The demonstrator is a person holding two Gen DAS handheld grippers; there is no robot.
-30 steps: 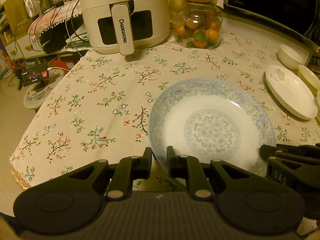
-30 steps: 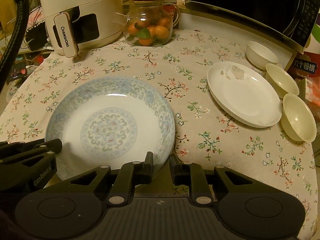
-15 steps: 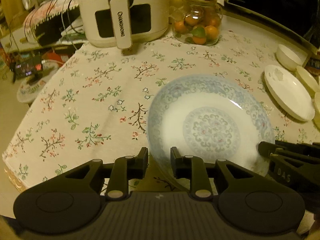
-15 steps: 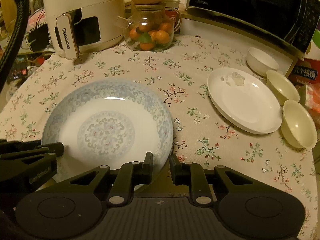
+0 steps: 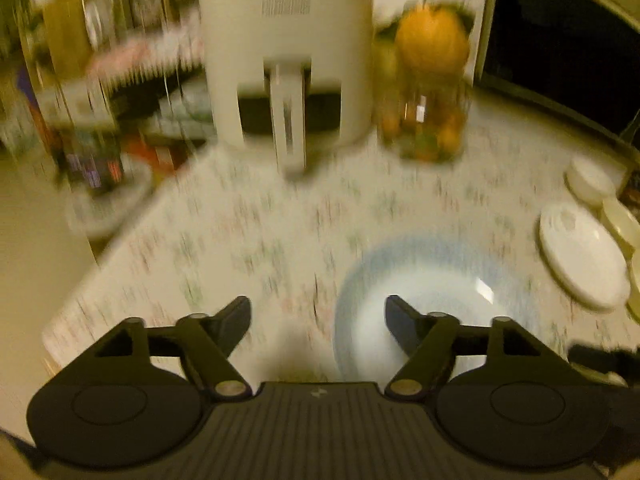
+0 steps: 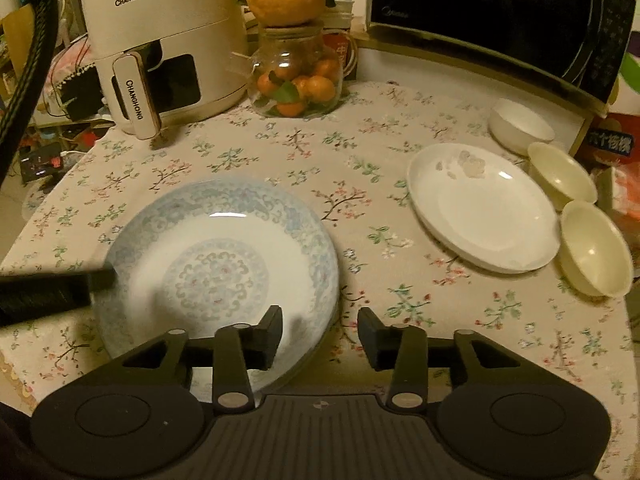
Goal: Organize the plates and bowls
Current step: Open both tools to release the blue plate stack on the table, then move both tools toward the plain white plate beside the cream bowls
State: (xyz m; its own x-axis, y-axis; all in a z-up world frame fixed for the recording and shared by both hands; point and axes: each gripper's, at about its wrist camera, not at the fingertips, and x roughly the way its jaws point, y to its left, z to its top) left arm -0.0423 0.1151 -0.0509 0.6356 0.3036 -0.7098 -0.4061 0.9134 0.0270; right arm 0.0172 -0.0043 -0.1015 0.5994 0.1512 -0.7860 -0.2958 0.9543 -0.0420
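The left gripper (image 5: 318, 322) points steeply down, jaws opening wide. The right gripper (image 6: 320, 338) likewise tilts down, jaws opening.

Blue-scrolled white plate (image 6: 218, 264), plain white plate (image 6: 484, 210), cream bowls (image 6: 594, 254), flower-sprigged beige tablecloth (image 6: 376, 144), black grippers (image 6: 319, 334).

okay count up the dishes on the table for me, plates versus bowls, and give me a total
Plates: 2, the blue-patterned plate and the plain white plate.
Bowls: 3, one white bowl and two cream bowls lined up beside the white plate.
Total: 5 dishes.
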